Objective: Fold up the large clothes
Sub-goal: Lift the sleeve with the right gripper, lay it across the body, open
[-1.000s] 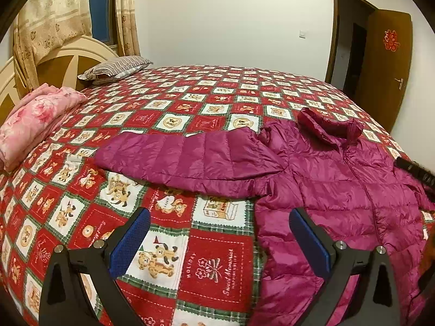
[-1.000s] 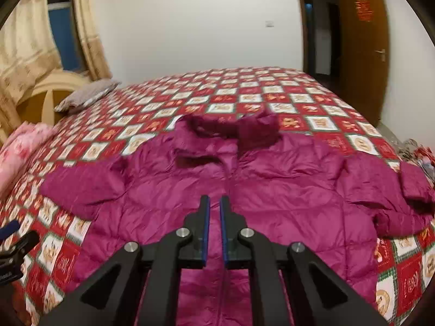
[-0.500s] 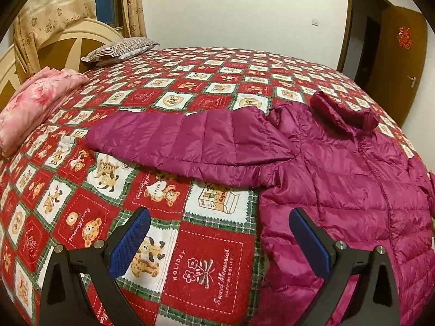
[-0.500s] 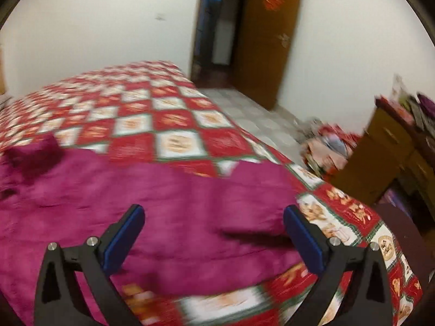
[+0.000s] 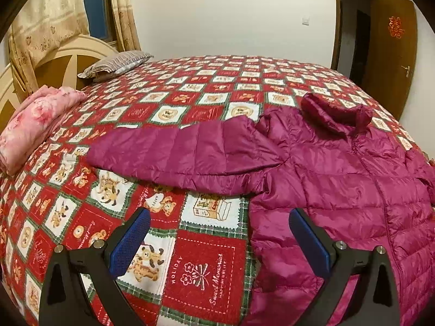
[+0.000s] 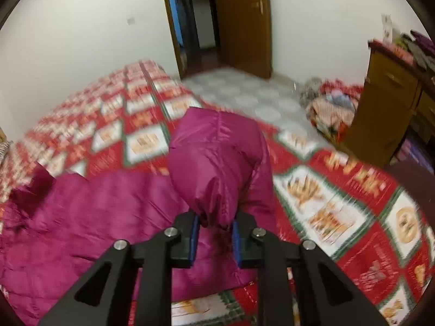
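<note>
A magenta puffer jacket lies face up on the bed's red teddy-bear quilt, collar toward the far side. Its left sleeve stretches flat out to the left. My left gripper hovers open above the quilt beside the jacket's left edge, nothing between its blue pads. In the right wrist view, my right gripper is closing, its pads pinching the bunched right sleeve, which rises in a hump above the jacket body.
A folded pink blanket and a striped pillow lie by the headboard. Beyond the bed's right edge are tiled floor, a heap of clothes, a wooden cabinet and an open doorway.
My right gripper swung from the jacket's middle to its right sleeve, opened wide, then closed on the sleeve and raised it. The left gripper stayed open and almost still.
</note>
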Demonstrator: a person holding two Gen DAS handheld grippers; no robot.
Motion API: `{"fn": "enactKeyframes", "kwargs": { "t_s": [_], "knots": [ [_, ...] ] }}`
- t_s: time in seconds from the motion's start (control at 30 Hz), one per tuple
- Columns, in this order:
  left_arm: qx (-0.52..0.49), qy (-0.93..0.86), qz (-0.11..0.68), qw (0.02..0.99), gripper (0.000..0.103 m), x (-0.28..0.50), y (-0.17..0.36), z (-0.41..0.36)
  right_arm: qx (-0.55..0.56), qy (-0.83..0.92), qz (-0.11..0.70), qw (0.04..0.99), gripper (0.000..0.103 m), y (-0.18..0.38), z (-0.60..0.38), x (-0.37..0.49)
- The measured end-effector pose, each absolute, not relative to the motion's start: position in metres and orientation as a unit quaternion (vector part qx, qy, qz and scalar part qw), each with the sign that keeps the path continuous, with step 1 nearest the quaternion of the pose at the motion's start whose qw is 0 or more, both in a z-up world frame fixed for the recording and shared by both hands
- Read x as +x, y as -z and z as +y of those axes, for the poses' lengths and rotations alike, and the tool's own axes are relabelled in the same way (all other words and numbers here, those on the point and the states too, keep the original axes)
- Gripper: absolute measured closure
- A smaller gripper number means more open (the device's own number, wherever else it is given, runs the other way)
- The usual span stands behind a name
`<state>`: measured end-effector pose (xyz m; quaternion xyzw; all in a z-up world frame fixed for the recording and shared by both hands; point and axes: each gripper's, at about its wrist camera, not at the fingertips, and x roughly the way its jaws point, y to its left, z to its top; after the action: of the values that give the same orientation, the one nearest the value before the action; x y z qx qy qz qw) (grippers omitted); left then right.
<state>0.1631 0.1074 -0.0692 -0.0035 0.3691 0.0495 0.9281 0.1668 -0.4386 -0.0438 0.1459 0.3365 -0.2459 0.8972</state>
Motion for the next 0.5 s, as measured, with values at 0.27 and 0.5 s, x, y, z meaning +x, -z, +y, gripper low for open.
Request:
{"fn": "enactKeyframes", "kwargs": {
  "t_s": [0.27, 0.5],
  "knots": [
    [-0.023, -0.057, 0.353, 0.933, 0.001, 0.144, 0.051, 0.135, 0.106, 0.116, 0.326, 0.932, 0.082, -0.009, -0.309, 0.171],
    [-0.032, -0.071, 0.337, 0.938, 0.001, 0.129, 0.041, 0.166, 0.111, -0.024, 0.352, 0.929, 0.082, 0.017, -0.177, 0.203]
  ]
}}
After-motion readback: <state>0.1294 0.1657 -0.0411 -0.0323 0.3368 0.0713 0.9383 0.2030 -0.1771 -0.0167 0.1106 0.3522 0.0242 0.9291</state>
